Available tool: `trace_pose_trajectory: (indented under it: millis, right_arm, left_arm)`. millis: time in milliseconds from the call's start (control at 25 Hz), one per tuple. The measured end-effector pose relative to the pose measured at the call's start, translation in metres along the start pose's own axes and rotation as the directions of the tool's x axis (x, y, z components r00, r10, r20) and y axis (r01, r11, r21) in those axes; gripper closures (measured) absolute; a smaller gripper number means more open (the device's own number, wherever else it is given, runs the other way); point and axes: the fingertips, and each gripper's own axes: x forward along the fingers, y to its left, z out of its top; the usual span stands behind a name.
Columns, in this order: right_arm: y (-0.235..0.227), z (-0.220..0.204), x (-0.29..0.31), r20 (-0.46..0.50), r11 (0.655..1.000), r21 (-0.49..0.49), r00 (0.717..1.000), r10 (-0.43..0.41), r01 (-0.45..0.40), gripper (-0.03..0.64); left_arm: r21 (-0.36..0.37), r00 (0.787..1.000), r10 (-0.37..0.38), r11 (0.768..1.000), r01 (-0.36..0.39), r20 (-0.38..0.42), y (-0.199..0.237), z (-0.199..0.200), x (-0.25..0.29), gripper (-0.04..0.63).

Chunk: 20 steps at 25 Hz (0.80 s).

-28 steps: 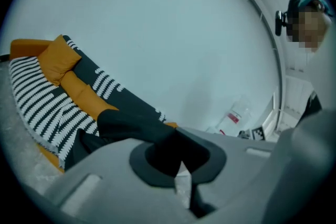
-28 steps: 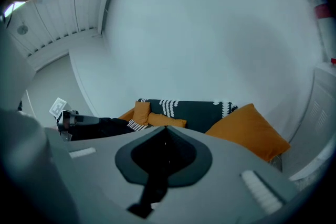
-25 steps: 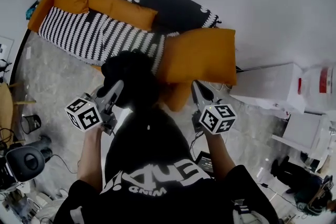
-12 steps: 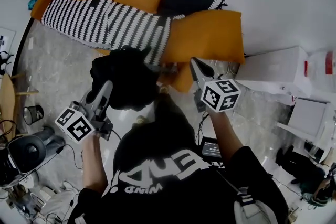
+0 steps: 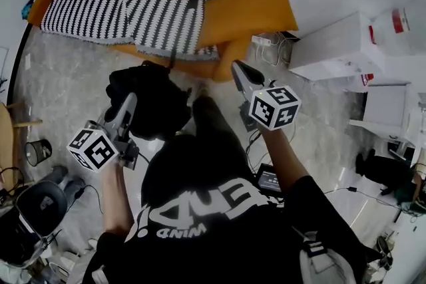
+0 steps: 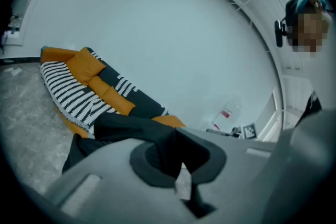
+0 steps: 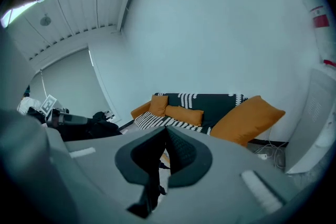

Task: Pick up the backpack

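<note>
Head view, backpack: the black backpack point(image 5: 148, 102) is bunched against the tip of the left tool point(image 5: 129, 100), in front of the person point(image 5: 200, 209) and over the grey floor point(image 5: 66, 90). It lies just short of the sofa's front edge and apart from it. From above I cannot tell whether its underside touches the floor.
Head view, left tool: it points towards the sofa point(image 5: 113, 10), with its tip buried in the black fabric.
Head view, right tool: the right tool point(image 5: 235, 66) is held to the right of the backpack, well apart from it, with its tip near the big orange cushion point(image 5: 246, 6).
Head view, surroundings: the sofa is striped black and white with orange cushions. A white box point(image 5: 329, 46) stands on the right by the wall, with cables point(image 5: 269, 43) between it and the sofa.
Left gripper view, tool state: the jaws are pressed together and pinch a fold of the backpack's black fabric point(image 6: 163, 147).
Left gripper view, backpack: the rest of it spreads out left from the tip, dark against the sofa and the floor behind.
Right gripper view, tool state: the jaws point(image 7: 166, 134) are pressed together at the tips with nothing between them.
Right gripper view, surroundings: the sofa and the orange cushion lie straight ahead, against the pale wall point(image 7: 220, 23).
</note>
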Motion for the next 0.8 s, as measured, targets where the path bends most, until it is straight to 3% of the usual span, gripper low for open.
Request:
trace_pose_trajectory:
  millis: [160,400,520,800]
  right_arm:
    - [0.009,-0.017,-0.047,0.023,1.0,-0.014,0.999,-0.026,0.027,0.617]
    - [-0.003,-0.03,-0.103,0.055,0.997,-0.052,0.997,-0.047,0.05,0.617]
    - [-0.007,-0.03,-0.11,0.071,0.998,-0.055,0.997,-0.023,0.027,0.617]
    - [0.02,-0.028,-0.091,0.057,0.981,-0.186,0.997,0.061,-0.049,0.617]
  left_arm:
    - [0.037,0.999,0.019,0.999,-0.017,-0.033,-0.008,-0.029,-0.021,0.589]
    - [0.014,0.997,0.076,0.997,-0.075,-0.016,-0.022,-0.059,-0.036,0.589]
    - [0.01,0.995,0.1,0.995,-0.1,0.018,-0.03,-0.063,-0.04,0.589]
    - [0.004,0.992,0.115,0.993,-0.116,0.06,-0.039,-0.067,-0.04,0.589]
